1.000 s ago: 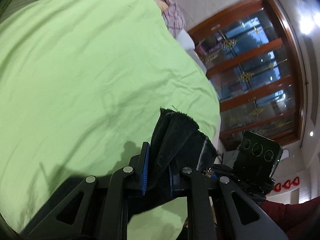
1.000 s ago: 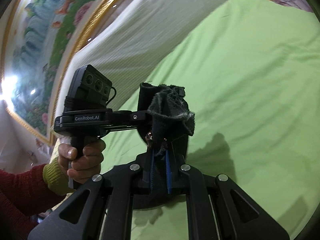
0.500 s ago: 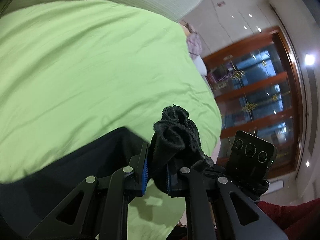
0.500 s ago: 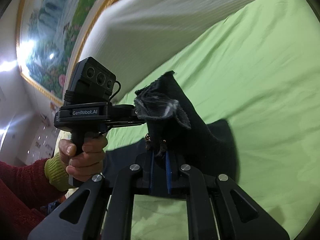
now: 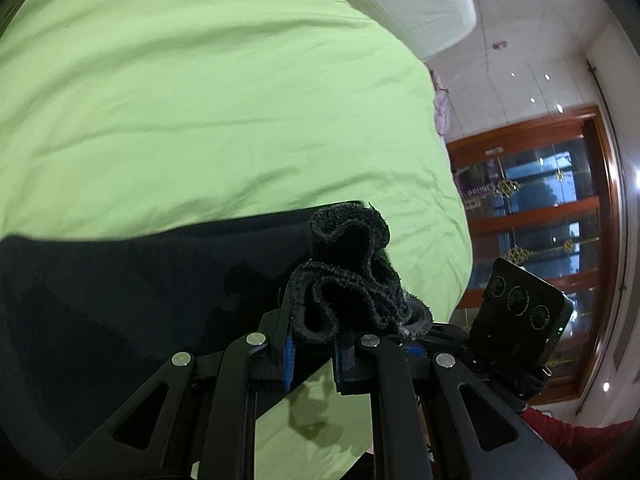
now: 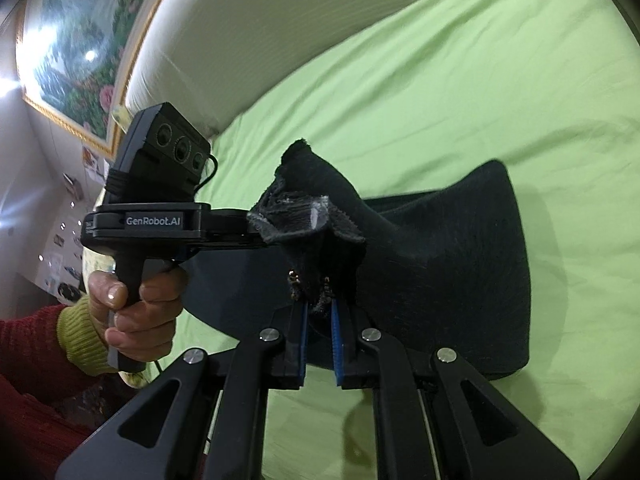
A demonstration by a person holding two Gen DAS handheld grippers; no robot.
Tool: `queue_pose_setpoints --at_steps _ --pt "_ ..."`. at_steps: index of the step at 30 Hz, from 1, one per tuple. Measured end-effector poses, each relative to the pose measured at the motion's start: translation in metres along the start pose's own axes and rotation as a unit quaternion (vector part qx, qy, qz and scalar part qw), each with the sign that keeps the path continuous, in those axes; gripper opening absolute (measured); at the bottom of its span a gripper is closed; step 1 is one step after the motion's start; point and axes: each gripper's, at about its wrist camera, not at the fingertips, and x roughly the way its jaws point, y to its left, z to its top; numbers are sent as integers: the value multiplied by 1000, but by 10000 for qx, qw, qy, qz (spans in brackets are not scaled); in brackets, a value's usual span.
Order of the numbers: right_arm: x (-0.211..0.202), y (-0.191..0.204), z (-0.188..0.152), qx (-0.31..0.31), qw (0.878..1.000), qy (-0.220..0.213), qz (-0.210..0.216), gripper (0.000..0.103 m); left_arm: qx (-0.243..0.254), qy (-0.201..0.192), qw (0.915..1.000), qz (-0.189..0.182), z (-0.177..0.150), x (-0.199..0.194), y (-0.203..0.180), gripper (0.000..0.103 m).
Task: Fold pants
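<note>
Left wrist view: looks forward along the left gripper (image 5: 312, 354), close above the green bedsheet (image 5: 200, 100), facing a wooden cabinet (image 5: 560, 216). Right wrist view: faces the headboard (image 6: 280, 20) and wall painting (image 6: 80, 40). Both share sheet and black pants (image 6: 440, 264); overlap extent unclear, probably small.
</note>
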Motion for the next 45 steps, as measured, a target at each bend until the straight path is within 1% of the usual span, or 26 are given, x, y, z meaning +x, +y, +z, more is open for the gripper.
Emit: queue_pose_setpoints --at_steps 1,8,9,11,12,13,16,19,20,23,25,28,31,38,43,45 --pt "3 1 0 -7 10000 51 -16 14 -49 -3 10000 38 0 4 0 12" --pt "30 17 8 -134 9985 445 -303 16 -335 -128 9985 406 -18 3 20 16" --pt "33 18 9 -121 9983 490 -306 19 -371 -163 9981 454 -22 2 22 16" --pt "40 23 13 -112 9979 558 -304 31 -455 -233 9974 517 -28 -2 25 21" --pt "43 25 12 -118 9977 605 -292 39 -511 -292 9969 530 -31 -5 27 22" --pt "45 27 12 -136 9975 640 -270 41 -572 -352 9962 558 -34 -8 28 24" --pt "52 35 11 -274 9966 713 -305 44 -741 -524 9941 586 -43 -18 34 28" --pt "54 38 7 -317 9963 760 -246 45 -937 -748 9910 603 -56 -31 40 34" --pt "51 35 3 -339 9962 773 -211 45 -1019 -824 9896 588 -60 -35 43 38" --pt "50 45 2 -503 9951 847 -117 45 -1183 -1017 9860 593 -71 -47 47 46" --pt "51 51 3 -594 9945 864 -78 45 -1248 -1156 9835 619 -79 -56 48 48" --pt "50 56 4 -707 9936 884 -7 45 -1398 -1371 9785 649 -90 -72 52 49" --pt "52 62 8 -852 9922 912 47 45 -1606 -1625 9708 727 -104 -89 59 55" --pt "68 82 19 -1143 9876 1070 131 45 -2042 -2004 9548 803 -135 -119 82 55" --pt "85 105 27 -1494 9811 1215 213 45 -2311 -2311 9407 907 -160 -142 96 55" --pt "92 114 31 -1613 9783 1282 225 45 -2451 -2452 9332 945 -172 -153 104 55"
